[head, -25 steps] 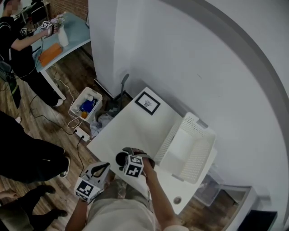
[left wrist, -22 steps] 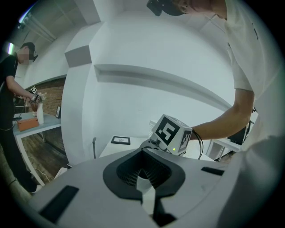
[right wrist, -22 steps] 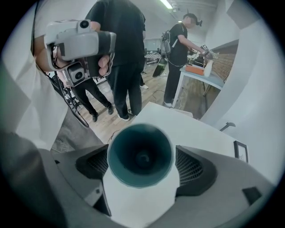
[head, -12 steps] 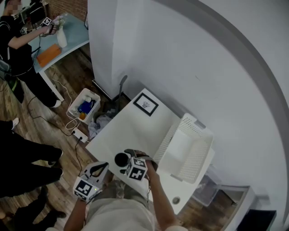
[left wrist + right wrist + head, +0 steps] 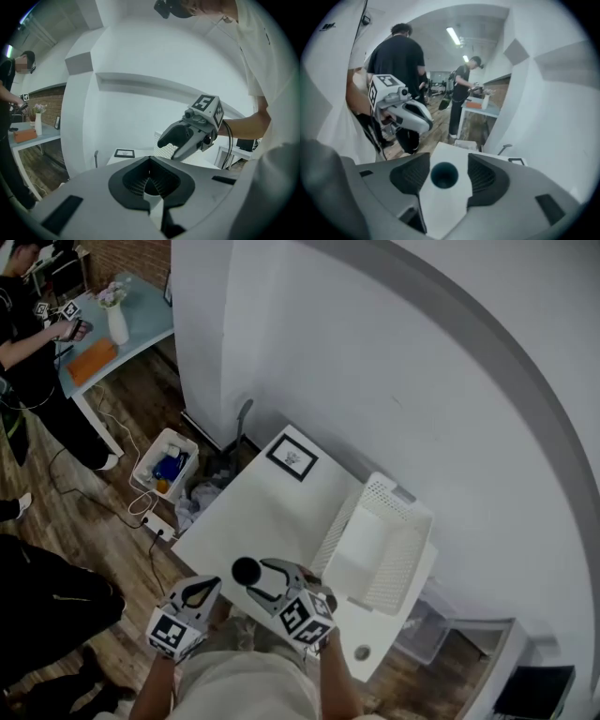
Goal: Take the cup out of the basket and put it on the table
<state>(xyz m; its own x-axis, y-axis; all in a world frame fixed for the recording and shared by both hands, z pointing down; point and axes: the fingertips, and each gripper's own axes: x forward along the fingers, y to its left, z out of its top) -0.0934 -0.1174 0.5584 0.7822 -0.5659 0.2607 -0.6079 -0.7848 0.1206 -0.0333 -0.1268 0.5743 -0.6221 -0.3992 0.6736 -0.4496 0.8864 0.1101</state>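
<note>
Cup (image 5: 247, 570) down on the table (image 5: 272, 512), out of the basket (image 5: 405, 563).
Your cup stands upright near the table's front edge, well apart from the empty basket, so the placing looks done. Your right tongs (image 5: 449, 157) hang above it, apart and just now closing. The cup shows between them but neither pad touches it, which I judge to be a release rather than a grip. Your left tongs (image 5: 150, 159) sit together on nothing, held off to the side, likely to keep clear.

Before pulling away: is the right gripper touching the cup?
Apart. Right gripper view: table shows either side of the cup; the right gripper's jaws, just closing, hold nothing.
</note>
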